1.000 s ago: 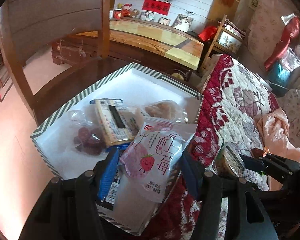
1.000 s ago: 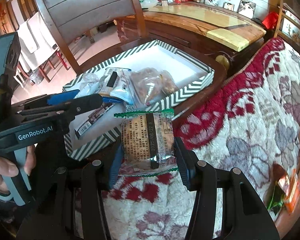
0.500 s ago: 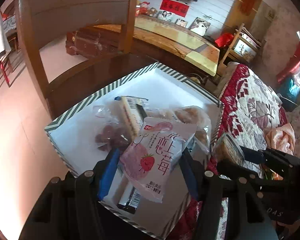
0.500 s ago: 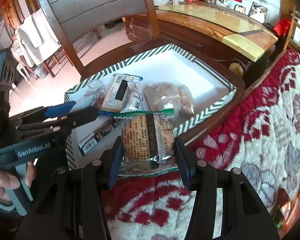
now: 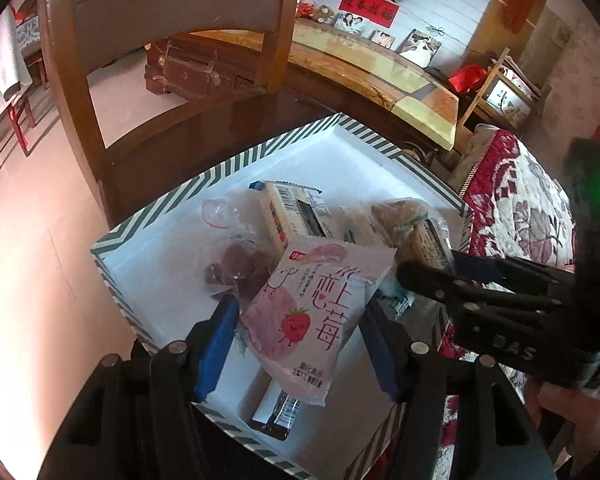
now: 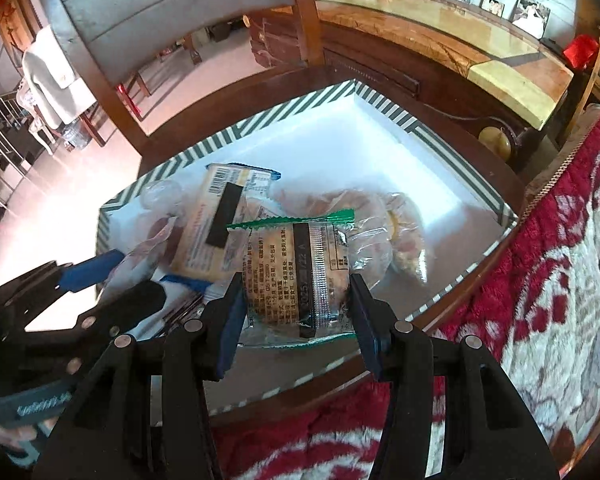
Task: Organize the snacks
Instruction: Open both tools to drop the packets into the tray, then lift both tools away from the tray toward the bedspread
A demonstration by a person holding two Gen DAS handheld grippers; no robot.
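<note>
Blue pads of the left gripper (image 5: 296, 334) pinch a pink strawberry snack packet (image 5: 314, 312) by its sides, its long axis running up and away from the fingers, directly over the near part of the striped-rim box (image 5: 236, 160). The right gripper (image 6: 296, 312) clamps a clear, green-edged packet (image 6: 296, 276) across its width, poised above the box's near edge, just beside the left tool. Both packets hang over snacks already lying inside: a barcoded bar (image 5: 288, 216) and bagged pastries (image 6: 364, 220). Both hands angle steeply downward; the drop, by appearances, lies straight below. A red floral blanket (image 6: 540, 280) borders the box.
</note>
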